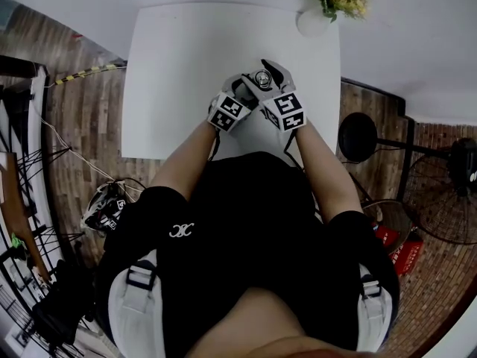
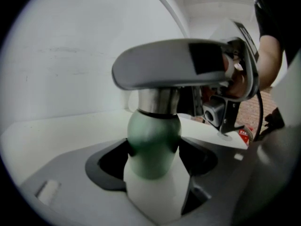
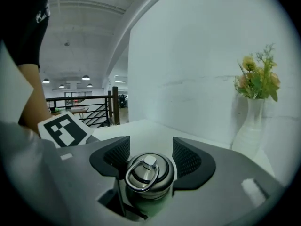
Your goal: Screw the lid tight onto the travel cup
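Two grips: left tongs (image 2: 153, 161) clamp travel cup (image 2: 154, 135) body, right tongs (image 3: 151, 150) clamp lid (image 3: 148, 174) (steel, ringed).

My head view is dim and dark toward its bent edges, while the white surface (image 1: 171, 66) is bright and washed out. Both gripper views curve into black corners. The cup (image 2: 153, 145) blurs up close, and the lid (image 3: 149, 171) catches soft overhead glints.
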`<state>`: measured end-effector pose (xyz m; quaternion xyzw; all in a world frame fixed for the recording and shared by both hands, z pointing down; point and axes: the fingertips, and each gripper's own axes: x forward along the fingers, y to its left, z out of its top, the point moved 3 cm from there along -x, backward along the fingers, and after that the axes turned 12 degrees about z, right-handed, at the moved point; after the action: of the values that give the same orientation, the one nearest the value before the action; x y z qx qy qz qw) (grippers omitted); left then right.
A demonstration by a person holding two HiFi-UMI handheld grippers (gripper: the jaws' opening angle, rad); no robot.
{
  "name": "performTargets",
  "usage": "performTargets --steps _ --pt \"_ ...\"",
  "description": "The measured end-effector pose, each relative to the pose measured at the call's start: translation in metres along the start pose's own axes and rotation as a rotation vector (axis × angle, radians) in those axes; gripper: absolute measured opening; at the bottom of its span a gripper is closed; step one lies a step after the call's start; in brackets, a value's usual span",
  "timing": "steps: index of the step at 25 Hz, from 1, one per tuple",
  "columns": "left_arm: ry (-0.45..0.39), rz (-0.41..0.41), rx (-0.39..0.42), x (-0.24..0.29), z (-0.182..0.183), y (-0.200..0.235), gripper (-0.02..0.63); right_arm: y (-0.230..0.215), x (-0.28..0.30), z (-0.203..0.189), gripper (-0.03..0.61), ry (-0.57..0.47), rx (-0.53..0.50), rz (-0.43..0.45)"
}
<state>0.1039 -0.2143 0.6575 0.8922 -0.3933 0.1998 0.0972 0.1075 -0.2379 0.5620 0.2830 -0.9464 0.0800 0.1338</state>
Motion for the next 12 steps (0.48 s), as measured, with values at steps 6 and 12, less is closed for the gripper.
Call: performTargets --steps 6,12 --pt "0.000 -0.042 0.048 0.004 -0.002 0.000 0.391 0.016 -0.018 0.008 0.279 0.220 -0.329 0.284" --pt "0.025 -0.080 0.112 0.002 -0.009 0.002 0.377 0.025 -0.036 -0.020 0.279 0.698 -0.963 0.594"
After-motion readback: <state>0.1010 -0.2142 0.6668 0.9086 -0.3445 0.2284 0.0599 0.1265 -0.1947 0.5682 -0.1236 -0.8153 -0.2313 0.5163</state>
